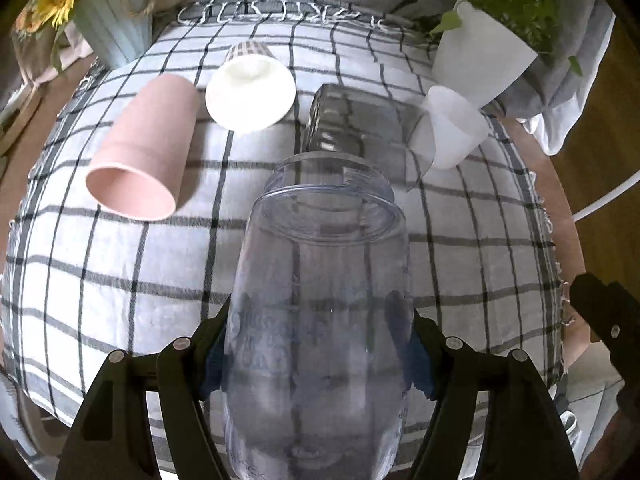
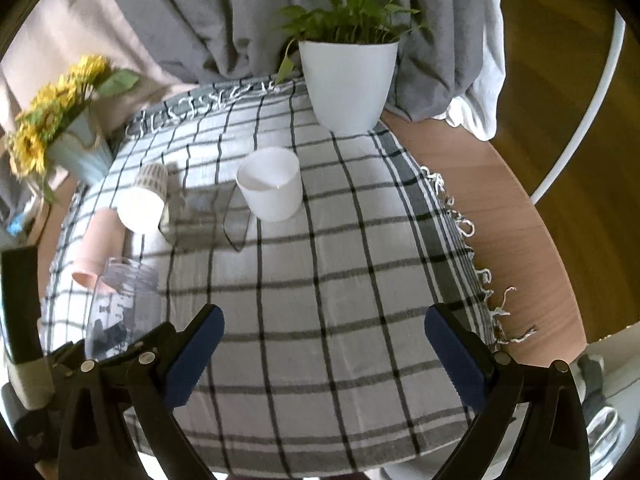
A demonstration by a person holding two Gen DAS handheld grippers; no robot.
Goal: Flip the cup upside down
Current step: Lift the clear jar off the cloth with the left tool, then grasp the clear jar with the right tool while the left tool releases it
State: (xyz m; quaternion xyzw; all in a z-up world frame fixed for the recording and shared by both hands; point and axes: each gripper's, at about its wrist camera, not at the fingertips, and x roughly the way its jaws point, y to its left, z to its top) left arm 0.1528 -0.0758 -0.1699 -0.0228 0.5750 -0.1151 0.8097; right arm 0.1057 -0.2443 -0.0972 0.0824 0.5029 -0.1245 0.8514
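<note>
Clear plastic cup (image 1: 320, 320) sits clamped at its lower body between the left gripper (image 1: 320, 344) pads, mouth pointing away over the checked tablecloth (image 1: 100, 280), a grip that likely leaves room to rotate it. Right gripper (image 2: 324, 344) hovers wide apart, holding nothing.

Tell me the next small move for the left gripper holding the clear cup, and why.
Probably roll the left gripper over to turn the clear plastic cup mouth-down above the checked cloth: its fingers clamp the cup's sides, and the mouth points forward.
</note>
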